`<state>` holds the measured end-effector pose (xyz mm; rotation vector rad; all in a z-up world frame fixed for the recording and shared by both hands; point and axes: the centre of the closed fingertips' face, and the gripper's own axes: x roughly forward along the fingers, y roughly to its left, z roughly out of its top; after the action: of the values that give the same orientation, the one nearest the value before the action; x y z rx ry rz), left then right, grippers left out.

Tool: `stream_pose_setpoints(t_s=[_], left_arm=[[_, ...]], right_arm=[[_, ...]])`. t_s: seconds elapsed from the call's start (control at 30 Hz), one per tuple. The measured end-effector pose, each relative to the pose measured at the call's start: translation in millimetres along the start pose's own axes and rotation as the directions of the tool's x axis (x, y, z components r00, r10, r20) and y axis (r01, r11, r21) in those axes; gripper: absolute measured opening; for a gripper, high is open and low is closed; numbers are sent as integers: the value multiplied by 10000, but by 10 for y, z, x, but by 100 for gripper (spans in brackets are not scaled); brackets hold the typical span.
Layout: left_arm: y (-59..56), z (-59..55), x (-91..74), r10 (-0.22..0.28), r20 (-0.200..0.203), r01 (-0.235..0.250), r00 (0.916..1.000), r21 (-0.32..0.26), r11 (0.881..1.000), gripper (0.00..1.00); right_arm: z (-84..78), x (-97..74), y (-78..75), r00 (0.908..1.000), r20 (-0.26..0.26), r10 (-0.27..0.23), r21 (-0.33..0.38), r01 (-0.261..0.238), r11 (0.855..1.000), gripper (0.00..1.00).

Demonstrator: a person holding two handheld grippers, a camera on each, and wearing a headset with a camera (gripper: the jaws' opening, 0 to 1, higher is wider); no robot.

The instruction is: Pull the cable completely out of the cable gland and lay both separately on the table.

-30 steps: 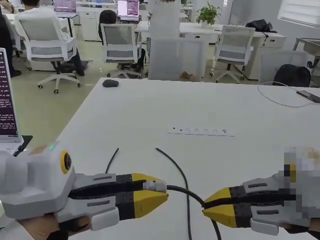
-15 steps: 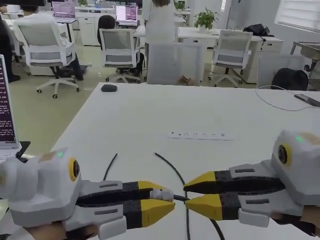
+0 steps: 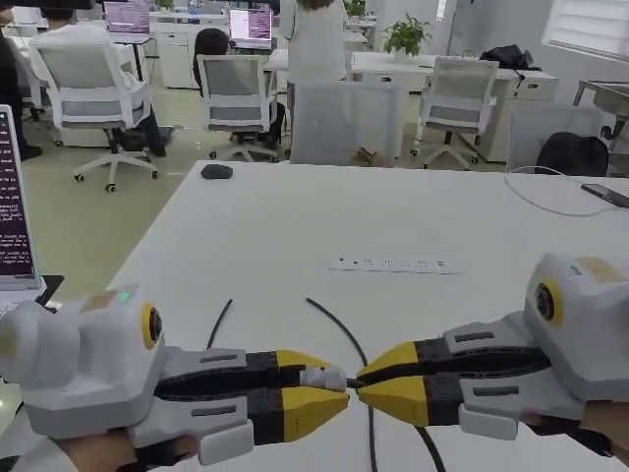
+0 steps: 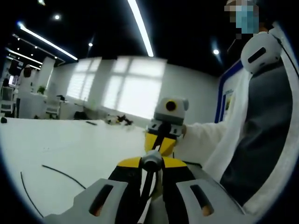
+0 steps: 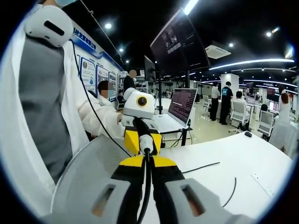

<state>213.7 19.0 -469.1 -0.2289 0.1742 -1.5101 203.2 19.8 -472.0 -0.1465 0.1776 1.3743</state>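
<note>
Spanning the whole work area, the white table (image 3: 393, 206) is bare over most of its top; it is the surface for laying things down and carries neither task item yet, both being held just above its near edge. Item two, the left gripper (image 3: 332, 384): near left, tips pointing right, jaws closed onto the cable gland. This is judged to be the anchoring hand, keeping the fitting fixed so the pull has something to work against. Item three, the right gripper (image 3: 363, 383): near right, tips pointing left and almost meeting the other's tips, jaws clamped on the cable. A bite this close to the fitting is judged to give a straight, in-line draw with no slack to buckle. Item four, the cable (image 5: 147, 184): black and thin, it runs lengthwise between the right gripper's jaws and leaves behind them toward the near table edge. It is not yet out of the gland. A black strand (image 3: 339, 329) curves over the table just beyond the tips; whether it is this cable's tail cannot be told. Item five, the cable gland (image 3: 316, 377): small and pale, seated between the left gripper's yellow tips with its mouth facing right. It lies just beside the right gripper's tips, and a short stub of cable bridges the gap.
</note>
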Motion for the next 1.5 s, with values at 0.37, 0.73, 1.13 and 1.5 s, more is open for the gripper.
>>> stream_pose_setpoints(t_s=[0.37, 0.73, 1.13, 1.5], left_arm=[[14, 1, -1, 4, -1, -4, 10000, -14, 10000, 16], [62, -45, -50, 240, -103, -241, 9997, -64, 9997, 16], [117, -48, -101, 433, -20, -433, 9991, -168, 9989, 16], [118, -52, -101, 465, 31, -464, 9989, -291, 9985, 16]], right_arm=[[-5, -6, -13, 10000, -81, -33, 10, 33, 10000, 3], [-141, -95, -59, 9995, -272, -131, 137, 135, 9998, 3], [-476, -322, -185, 9928, -987, -682, 377, 722, 9967, 3], [-786, -493, -297, 9861, -1234, -1117, 988, 1242, 9873, 3]])
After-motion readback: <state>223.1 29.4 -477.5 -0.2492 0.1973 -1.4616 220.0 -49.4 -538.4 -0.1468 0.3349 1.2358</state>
